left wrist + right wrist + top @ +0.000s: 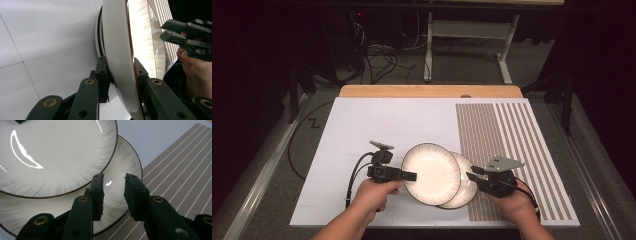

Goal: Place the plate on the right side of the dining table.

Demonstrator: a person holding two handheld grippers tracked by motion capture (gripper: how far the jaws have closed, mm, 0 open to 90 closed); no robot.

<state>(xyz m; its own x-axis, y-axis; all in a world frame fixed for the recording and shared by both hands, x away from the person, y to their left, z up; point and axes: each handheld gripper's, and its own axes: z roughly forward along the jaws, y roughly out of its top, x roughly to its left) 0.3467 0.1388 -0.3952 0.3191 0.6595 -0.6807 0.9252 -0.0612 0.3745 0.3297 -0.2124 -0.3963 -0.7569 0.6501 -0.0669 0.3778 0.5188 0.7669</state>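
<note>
- The person's hands enter at the near table edge, the left hand (373,192) carrying the left gripper (411,175), the right hand (512,204) the right gripper (472,175).
- The left gripper's jaws are clamped on the near-left rim of the upper plate (430,173), which overlaps the lower plate (464,192).
- Relative to the lower plate, the upper plate sits to the left and across it; whether it is lifted clear or resting on it cannot be told.
- The right gripper hovers at the lower plate's right rim, jaws narrowly parted, holding nothing.
- The lower plate lies partly on the striped mat (507,145) and partly on the white table surface (362,130).
- Judged risk: the thin rim grip could slip on glazed ceramic, dropping the upper plate onto the one below.
</note>
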